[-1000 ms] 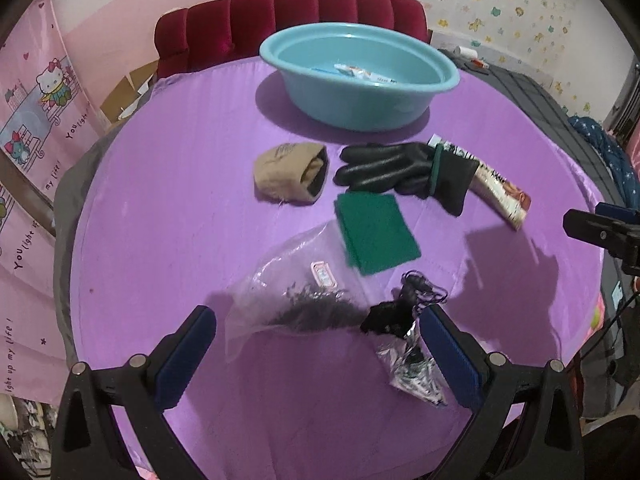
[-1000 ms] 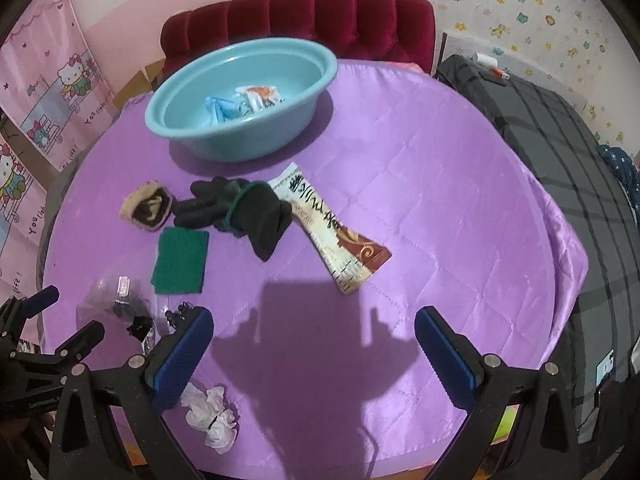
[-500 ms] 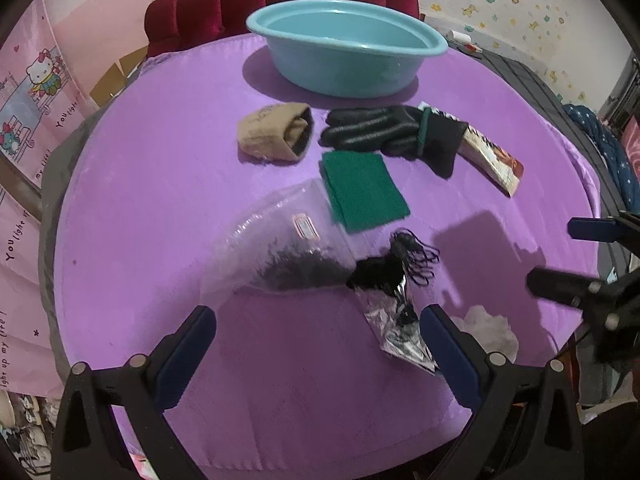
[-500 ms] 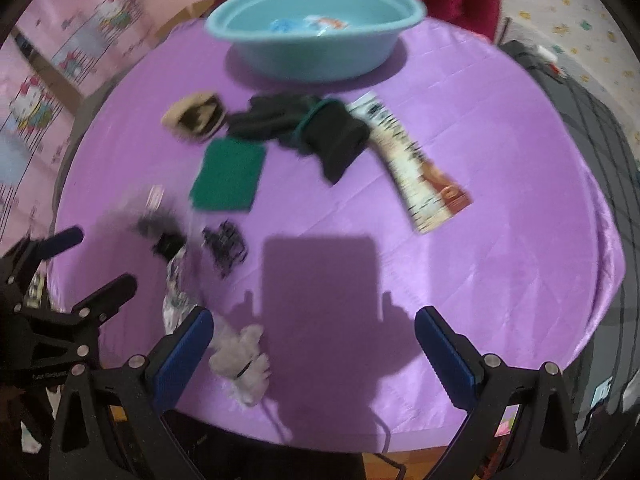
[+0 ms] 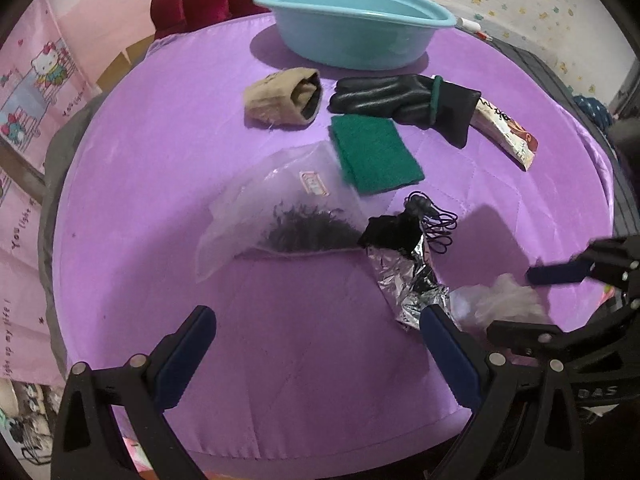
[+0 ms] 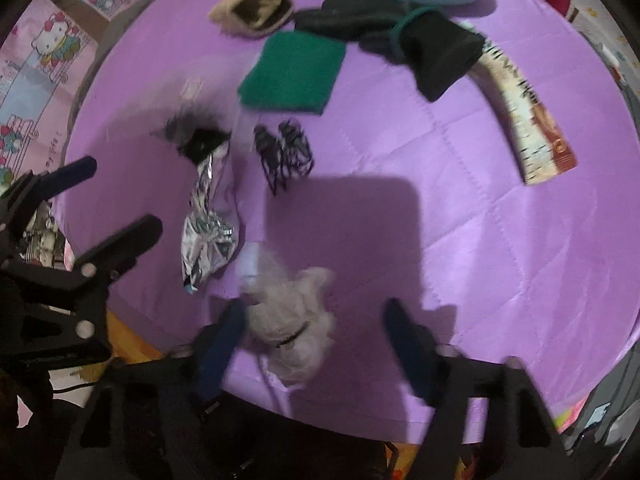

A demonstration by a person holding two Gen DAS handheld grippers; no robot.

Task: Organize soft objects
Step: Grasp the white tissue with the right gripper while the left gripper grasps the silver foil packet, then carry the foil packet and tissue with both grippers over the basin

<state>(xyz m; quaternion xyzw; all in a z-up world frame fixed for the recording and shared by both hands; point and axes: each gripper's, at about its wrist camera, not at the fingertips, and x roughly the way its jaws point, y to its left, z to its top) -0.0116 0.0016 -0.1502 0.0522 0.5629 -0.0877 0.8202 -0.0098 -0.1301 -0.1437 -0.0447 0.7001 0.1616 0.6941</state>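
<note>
white, fluffy, crumpled soft wad (image 6: 294,326) with a dark band across it, lying near the front edge of the purple quilted tabletop (image 6: 460,208), just beside the crinkled silver foil packet (image 6: 208,236): the thing to take in this step, judging by the right hand-held gripper (image 6: 314,344) pointing down over it, jaws closing, wad between them but one pad not yet visibly pressing. best to centre the wad, squeeze its bulk rather than loose wisps, and lift straight up clear of the foil. left hand-held gripper (image 5: 316,352) wide open and empty, hovering over bare cloth. counted: one light blue plastic basin (image 5: 352,36), one beige rolled sock (image 5: 284,96), one black rubbery glove (image 5: 404,98), one green scouring pad (image 5: 374,152), one clear plastic bag of dark shreds (image 5: 280,208), one bundle of black hair ties (image 6: 286,154), one printed long paper sachet (image 6: 528,120), one foil packet, one white wad.
</note>
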